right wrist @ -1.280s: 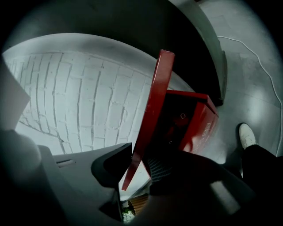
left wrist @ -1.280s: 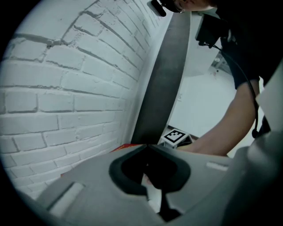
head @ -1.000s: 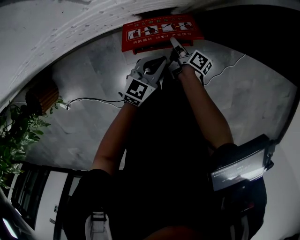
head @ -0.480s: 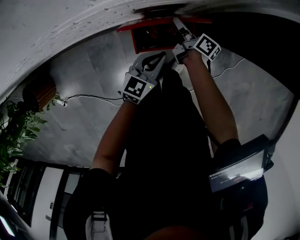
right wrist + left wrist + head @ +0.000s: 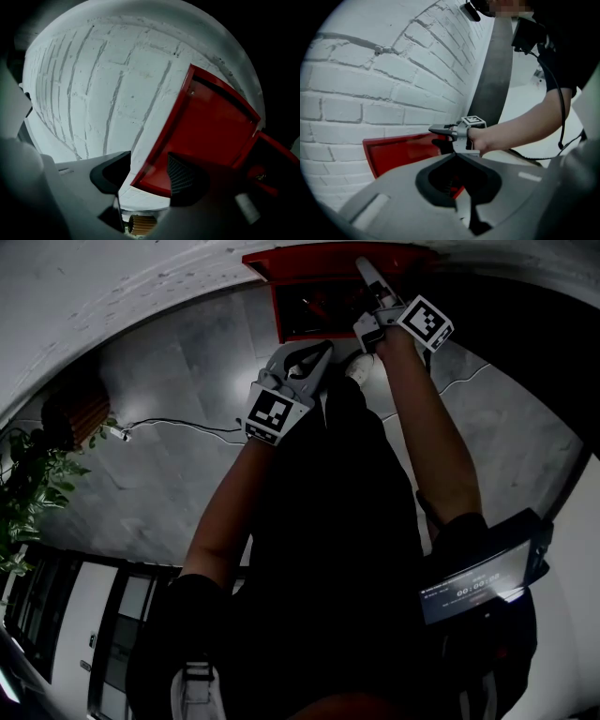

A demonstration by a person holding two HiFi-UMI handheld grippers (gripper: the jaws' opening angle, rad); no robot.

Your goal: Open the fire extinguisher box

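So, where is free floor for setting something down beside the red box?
The grey stone floor is bare left of the red metal fire extinguisher box, between the white brick wall and the thin black cable. At the box it is crowded: the right tool, jaws opening around the raised red lid, and the shut left tool.

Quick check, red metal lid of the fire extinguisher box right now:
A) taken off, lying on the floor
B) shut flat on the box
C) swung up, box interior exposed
C: the red metal lid stands raised by the white brick wall and the red box shows its dark interior; the right hand-held gripper, jaws opening, has the lid's edge between them.
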